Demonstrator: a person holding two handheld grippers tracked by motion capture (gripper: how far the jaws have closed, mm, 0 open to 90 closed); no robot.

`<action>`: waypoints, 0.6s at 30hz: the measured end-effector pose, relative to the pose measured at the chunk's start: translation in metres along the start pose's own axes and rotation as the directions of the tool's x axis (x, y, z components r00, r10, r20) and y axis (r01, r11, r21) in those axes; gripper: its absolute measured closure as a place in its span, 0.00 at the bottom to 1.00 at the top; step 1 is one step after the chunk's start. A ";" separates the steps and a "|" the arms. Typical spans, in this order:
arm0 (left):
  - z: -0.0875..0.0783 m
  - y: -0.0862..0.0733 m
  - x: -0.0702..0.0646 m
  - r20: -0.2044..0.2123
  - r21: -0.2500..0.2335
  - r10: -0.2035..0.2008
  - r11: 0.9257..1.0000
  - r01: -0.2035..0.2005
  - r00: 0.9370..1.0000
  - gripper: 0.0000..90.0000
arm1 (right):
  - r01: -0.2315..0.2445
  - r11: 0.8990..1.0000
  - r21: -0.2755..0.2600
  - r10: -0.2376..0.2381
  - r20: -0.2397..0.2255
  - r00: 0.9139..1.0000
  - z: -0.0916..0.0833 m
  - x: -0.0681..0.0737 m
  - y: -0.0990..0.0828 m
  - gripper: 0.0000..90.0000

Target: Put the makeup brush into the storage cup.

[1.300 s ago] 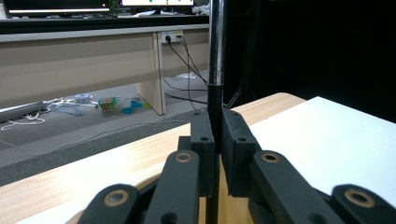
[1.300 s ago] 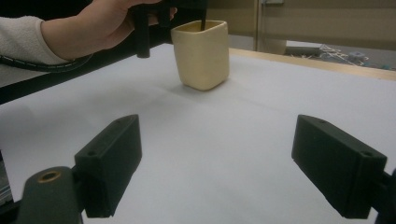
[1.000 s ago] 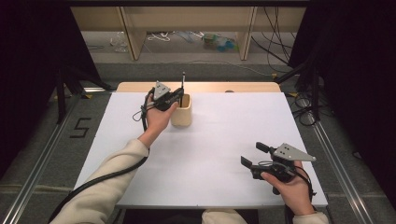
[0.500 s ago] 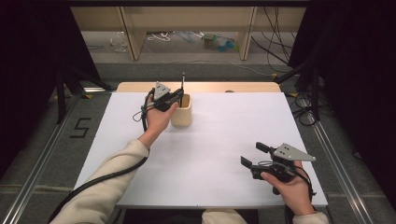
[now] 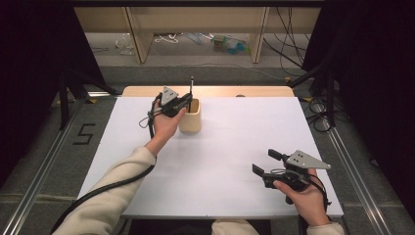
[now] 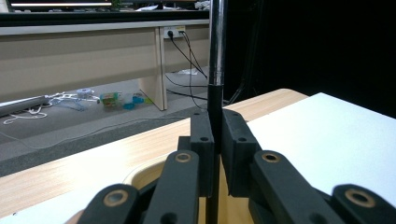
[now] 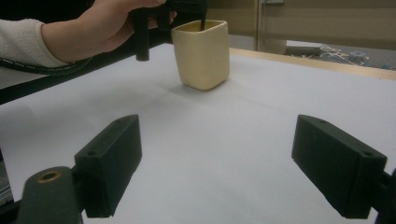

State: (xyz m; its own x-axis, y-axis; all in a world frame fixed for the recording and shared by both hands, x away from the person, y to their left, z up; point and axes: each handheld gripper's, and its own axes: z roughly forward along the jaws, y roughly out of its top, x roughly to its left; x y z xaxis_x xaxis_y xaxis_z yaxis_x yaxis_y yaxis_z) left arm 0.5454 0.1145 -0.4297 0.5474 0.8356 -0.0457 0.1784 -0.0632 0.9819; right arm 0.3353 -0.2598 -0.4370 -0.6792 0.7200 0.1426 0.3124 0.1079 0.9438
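Observation:
A cream square cup (image 5: 190,119) stands on the white table (image 5: 235,147) toward the far left. My left gripper (image 5: 188,101) hovers over the cup's rim, shut on a thin black and silver pen (image 5: 192,84) held upright. In the left gripper view the pads (image 6: 233,140) press on the pen (image 6: 217,56) above the cup's rim (image 6: 140,173). In the right gripper view the pen's lower end (image 7: 201,24) dips into the cup (image 7: 201,53). My right gripper (image 5: 265,162) rests near the front right, open, with nothing between its fingers (image 7: 109,161).
A wooden strip (image 5: 254,91) runs along the table's far edge. Beyond it lie cables and small litter (image 5: 230,43) on the floor under a bench. Metal rails (image 5: 352,161) flank the table's sides.

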 end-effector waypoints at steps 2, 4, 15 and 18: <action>0.000 0.000 0.000 -0.004 0.001 0.006 1.000 -0.006 1.000 0.93 | 0.008 1.000 -0.003 -0.008 0.002 1.000 0.001 -0.001 0.000 0.19; 0.000 0.000 0.000 -0.005 0.002 0.007 1.000 -0.007 1.000 0.93 | 0.007 1.000 -0.003 -0.007 0.002 1.000 0.001 0.000 0.000 0.19; 0.000 -0.002 0.000 -0.005 0.002 0.002 1.000 -0.002 1.000 0.93 | 0.000 1.000 0.001 0.000 0.000 1.000 0.000 0.000 0.000 0.19; 0.000 -0.002 0.001 -0.006 0.001 0.005 1.000 -0.005 1.000 0.93 | 0.001 1.000 0.000 -0.001 0.000 1.000 0.000 0.000 0.000 0.19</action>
State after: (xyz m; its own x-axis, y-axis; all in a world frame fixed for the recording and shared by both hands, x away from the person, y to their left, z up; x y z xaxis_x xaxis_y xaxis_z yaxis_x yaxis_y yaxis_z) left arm 0.5453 0.1152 -0.4313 0.5439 0.8383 -0.0395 0.1767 -0.0684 0.9819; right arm 0.3354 -0.2598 -0.4371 -0.6795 0.7198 0.1419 0.3120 0.1085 0.9439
